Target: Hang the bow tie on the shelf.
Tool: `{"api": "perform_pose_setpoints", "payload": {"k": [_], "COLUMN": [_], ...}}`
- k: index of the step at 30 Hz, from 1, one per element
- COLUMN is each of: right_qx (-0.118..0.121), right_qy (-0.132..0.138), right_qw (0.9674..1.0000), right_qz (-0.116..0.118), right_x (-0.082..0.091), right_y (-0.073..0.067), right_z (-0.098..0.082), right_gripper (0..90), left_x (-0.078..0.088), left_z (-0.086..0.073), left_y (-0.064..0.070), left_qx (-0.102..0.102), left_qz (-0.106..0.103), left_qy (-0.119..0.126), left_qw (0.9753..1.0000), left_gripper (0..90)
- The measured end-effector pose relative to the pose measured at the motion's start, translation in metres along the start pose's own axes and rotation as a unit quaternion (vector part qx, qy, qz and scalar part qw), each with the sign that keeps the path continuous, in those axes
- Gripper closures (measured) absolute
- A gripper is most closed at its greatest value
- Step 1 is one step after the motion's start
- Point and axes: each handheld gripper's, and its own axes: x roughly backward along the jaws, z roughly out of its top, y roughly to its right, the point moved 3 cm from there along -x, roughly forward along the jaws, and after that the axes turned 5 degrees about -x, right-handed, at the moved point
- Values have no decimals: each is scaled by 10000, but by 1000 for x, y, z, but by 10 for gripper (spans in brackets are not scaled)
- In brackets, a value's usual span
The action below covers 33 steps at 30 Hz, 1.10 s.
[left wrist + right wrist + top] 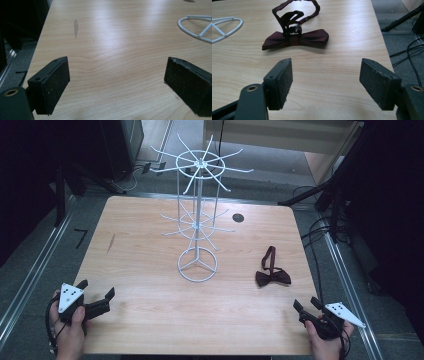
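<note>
A dark red bow tie (272, 277) with its looped strap lies flat on the wooden table (150, 320), right of the white wire display stand (198, 220). The stand has a round ring base and two tiers of radiating hooks. In the right gripper view the bow tie (295, 38) lies just ahead of the jaws. My right gripper (307, 304) is held open near the table's front right corner, nothing between its jaws (326, 82). My left gripper (96, 289) is open at the front left, over bare wood (117, 80).
The stand's ring base (197, 27) shows at the far right of the left gripper view. A small dark round hole (238, 217) sits in the table behind the stand. Cables and black tripod legs (325, 195) lie on the floor to the right.
</note>
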Motion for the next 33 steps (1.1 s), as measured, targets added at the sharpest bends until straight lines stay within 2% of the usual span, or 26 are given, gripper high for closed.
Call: {"api": "perform_pose_setpoints", "payload": {"k": [5,7,9,10,12,14,17,18,22,24,26,30,33], "right_qx": [18,175,215,308,309,323,370,402,477,427,487,741,840], "right_qy": [-72,-214,-267,-350,-466,-529,-650,-783,-1194,-1362,-1514,-1814,-2088], "right_qw": [10000,9996,9994,9989,9984,9980,9972,9961,9916,9897,9872,9803,9739], "right_qz": [-6,-26,-32,12,-20,76,11,-19,-121,-106,-100,-249,-287], "right_x": [-1,-4,-5,-6,-7,-8,-10,-13,-22,-28,-32,-44,-54], "right_y": [0,-3,-4,-8,-13,-18,-23,-28,-35,-40,-46,-58,-65], "right_z": [0,2,3,8,16,25,35,44,63,73,83,99,106], "right_gripper": [302,338,345,368,383,401,406,410,412,415,416,411,399], "left_x": [0,0,0,0,0,0,0,0,0,0,0,0,0], "left_z": [0,0,0,0,0,0,0,0,0,0,0,0,0], "left_y": [-1,0,-1,-1,0,0,0,-1,-2,-2,-2,-2,-2], "left_qx": [38,37,35,49,48,39,32,34,94,102,114,110,98], "left_qz": [1,6,21,40,41,41,25,18,-51,-58,-60,-65,-70], "left_qy": [-1,-2,-1,0,10,5,2,7,6,2,7,1,-18], "left_qw": [10000,10000,10000,10000,10000,10000,10000,10000,9999,9999,9999,9999,9999], "left_gripper": [71,71,71,71,71,71,71,71,71,71,71,71,71]}}
